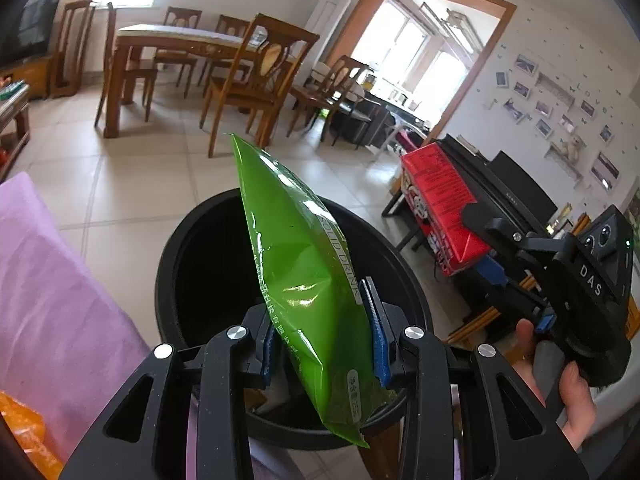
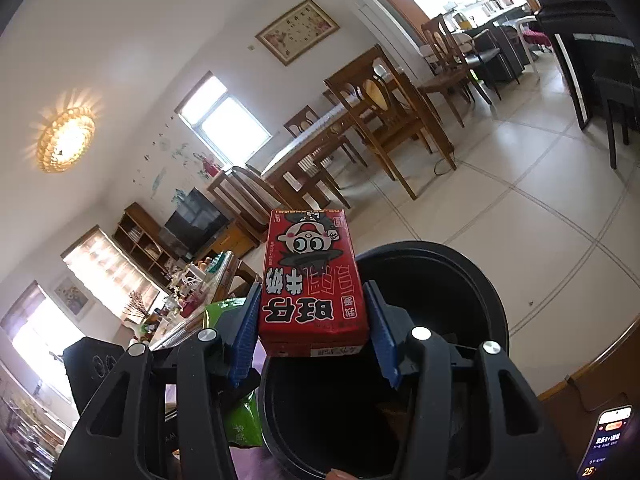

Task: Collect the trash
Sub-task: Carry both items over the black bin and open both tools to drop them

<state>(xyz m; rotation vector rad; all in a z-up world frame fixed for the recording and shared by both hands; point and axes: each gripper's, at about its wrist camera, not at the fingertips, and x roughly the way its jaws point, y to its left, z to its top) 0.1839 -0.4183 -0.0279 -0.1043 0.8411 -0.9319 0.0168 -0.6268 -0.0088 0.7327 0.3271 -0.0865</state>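
Observation:
My left gripper [image 1: 326, 330] is shut on a green drink pouch [image 1: 298, 256], which stands up over the mouth of a black round bin [image 1: 176, 264]. The right gripper [image 2: 312, 328] is shut on a red milk carton [image 2: 312, 276] with a cartoon face, held just above the same black bin [image 2: 472, 280]. From the left wrist view the red carton [image 1: 440, 204] and the right gripper [image 1: 496, 252] hang to the right of the bin, held by a hand [image 1: 568, 388]. The green pouch [image 2: 224, 312] shows at the lower left behind the right gripper's left finger.
A purple cloth [image 1: 52, 280] covers a surface left of the bin, with something orange [image 1: 24, 432] at its corner. A wooden dining table [image 1: 176, 40] and chairs stand across the tiled floor. A dark piano [image 1: 512, 192] is at the right. A phone [image 2: 608, 440] lies at the lower right.

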